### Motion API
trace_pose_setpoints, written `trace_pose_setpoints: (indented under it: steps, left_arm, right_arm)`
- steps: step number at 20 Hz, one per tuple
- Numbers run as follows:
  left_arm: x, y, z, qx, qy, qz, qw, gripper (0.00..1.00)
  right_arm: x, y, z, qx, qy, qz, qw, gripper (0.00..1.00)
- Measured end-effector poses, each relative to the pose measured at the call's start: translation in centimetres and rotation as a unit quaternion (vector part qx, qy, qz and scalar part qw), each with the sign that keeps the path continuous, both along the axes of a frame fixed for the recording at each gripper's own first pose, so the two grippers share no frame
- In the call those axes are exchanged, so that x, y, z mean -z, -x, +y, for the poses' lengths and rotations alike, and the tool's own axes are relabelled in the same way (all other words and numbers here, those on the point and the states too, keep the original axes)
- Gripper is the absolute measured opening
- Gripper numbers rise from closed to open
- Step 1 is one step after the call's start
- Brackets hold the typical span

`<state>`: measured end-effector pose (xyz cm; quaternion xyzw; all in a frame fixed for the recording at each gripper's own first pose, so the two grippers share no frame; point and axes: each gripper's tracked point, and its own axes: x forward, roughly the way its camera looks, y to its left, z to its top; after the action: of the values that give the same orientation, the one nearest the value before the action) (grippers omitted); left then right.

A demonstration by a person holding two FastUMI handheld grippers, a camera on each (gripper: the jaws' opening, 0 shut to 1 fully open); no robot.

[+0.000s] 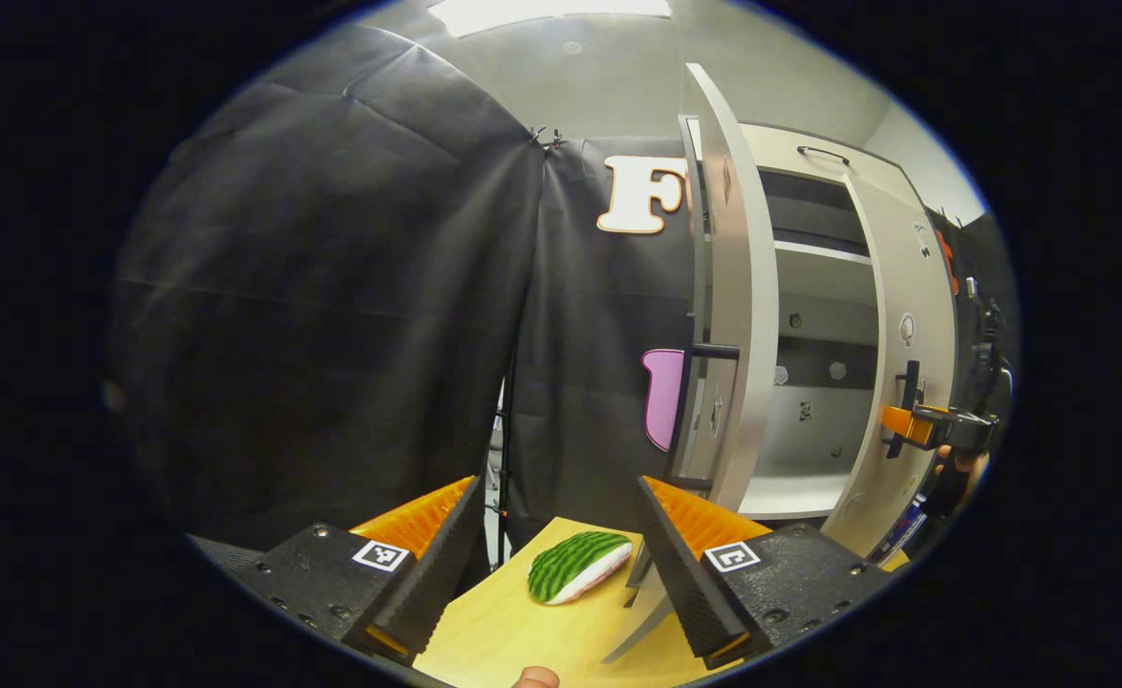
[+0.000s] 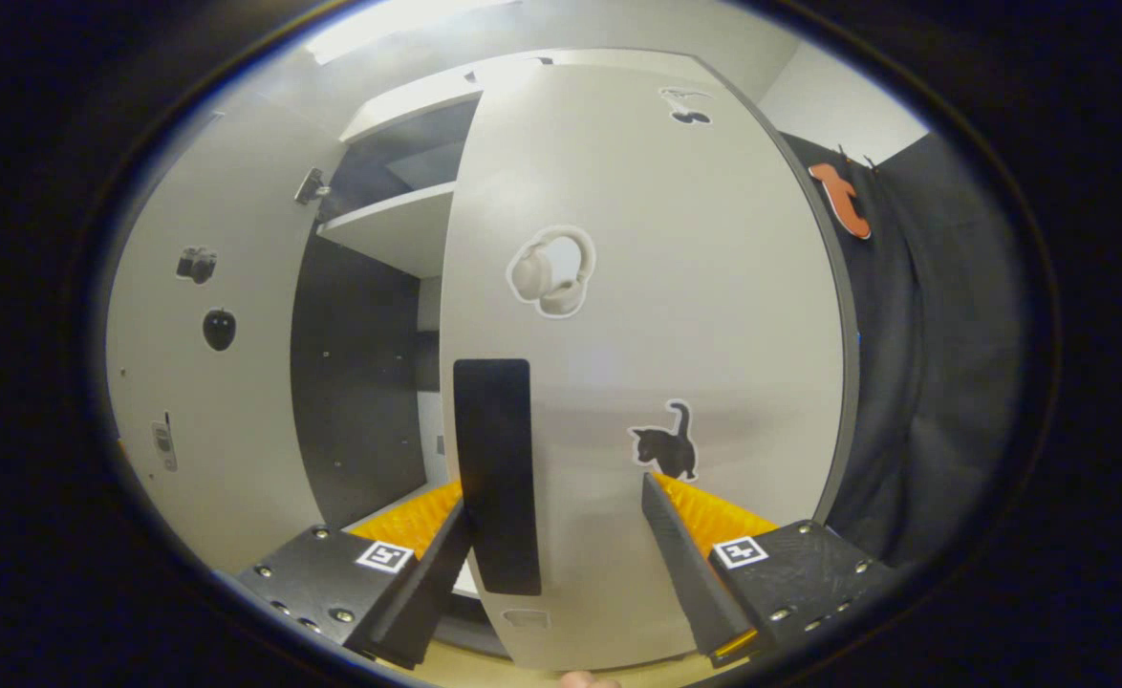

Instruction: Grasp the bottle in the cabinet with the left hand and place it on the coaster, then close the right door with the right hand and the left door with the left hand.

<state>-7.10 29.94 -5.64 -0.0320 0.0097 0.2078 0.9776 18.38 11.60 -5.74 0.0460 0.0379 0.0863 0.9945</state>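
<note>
In the left gripper view, the left gripper [image 1: 556,564] hangs with its jaws wide and holding nothing above a pale wooden tabletop [image 1: 523,635]. A watermelon-patterned coaster [image 1: 578,566], green-striped with a pink and white edge, lies on the tabletop between the two fingers and carries no bottle. Just right of it the cabinet's left door [image 1: 738,306] stands open, seen nearly edge-on. Beyond it are the cabinet [image 1: 814,315] and its pale shelves, where no bottle can be made out, though the interior is small and dim. Farther right, the right door [image 1: 905,363] is partly open, and the right gripper [image 1: 915,425] sits at its dark handle, held by a hand [image 1: 958,473] at the picture's edge.

In the right gripper view, the right gripper [image 2: 556,545] has its jaws spread wide around the right door's black handle [image 2: 496,473], which stands just beside the left finger; contact is hard to judge. The door [image 2: 657,334] bears headphone and cat stickers.
</note>
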Motion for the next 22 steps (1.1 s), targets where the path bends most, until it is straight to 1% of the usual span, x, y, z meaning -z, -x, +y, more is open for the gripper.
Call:
trace_pose_setpoints:
  steps: [4, 5, 6, 7, 10, 12, 14, 16, 17, 19, 22]
  left_arm:
    - [-0.7, -1.0, -0.2, 0.018, -0.012, -0.003, 1.0, 0.96]
    - [-0.8, -1.1, -0.5, 0.026, -0.014, -0.003, 1.0, 0.93]
    - [-1.0, -1.3, -0.8, 0.034, -0.016, -0.003, 0.999, 1.0]
    - [-0.9, -1.5, -1.2, 0.042, -0.017, -0.003, 0.999, 0.94]
    - [-0.8, -2.1, -1.9, 0.058, -0.022, 0.001, 0.998, 0.93]
    - [-0.8, -2.8, -2.6, 0.07, -0.023, 0.001, 0.997, 0.93]
    - [-1.4, -2.8, -2.4, 0.073, -0.03, 0.004, 0.997, 0.92]
    - [-1.3, -3.1, -3.0, 0.09, -0.018, 0.003, 0.996, 0.91]
    - [-1.3, -3.2, -3.4, 0.101, -0.008, 0.004, 0.995, 0.95]
    - [-1.2, -3.5, -4.4, 0.122, 0.008, 0.002, 0.992, 0.94]
    - [-1.3, -4.2, -6.4, 0.157, 0.007, 0.0, 0.988, 0.94]
  right_arm:
    - [0.0, -0.1, 0.0, 0.005, 0.0, 0.003, 1.0, 0.97]
    - [0.0, -0.1, 0.0, 0.005, -0.001, 0.004, 1.0, 0.98]
    - [0.0, 0.0, 0.0, 0.004, -0.002, 0.005, 1.0, 0.98]
    - [0.0, 0.1, 0.0, 0.003, -0.004, 0.006, 1.0, 0.99]
    - [-0.8, 1.2, -0.2, 0.001, -0.012, -0.009, 1.0, 0.97]
    - [-1.7, 2.2, -0.5, 0.0, -0.006, -0.026, 1.0, 0.98]
    - [-2.1, 3.0, -0.9, 0.004, 0.002, -0.035, 0.999, 0.98]
    - [-2.3, 3.8, -1.7, 0.011, 0.002, -0.039, 0.999, 0.98]
    - [-2.2, 4.0, -2.1, 0.014, 0.0, -0.037, 0.999, 0.98]
    - [-1.9, 4.4, -3.0, 0.018, -0.005, -0.03, 0.999, 0.98]
    - [-1.6, 5.2, -4.3, 0.028, -0.01, -0.022, 0.999, 0.98]
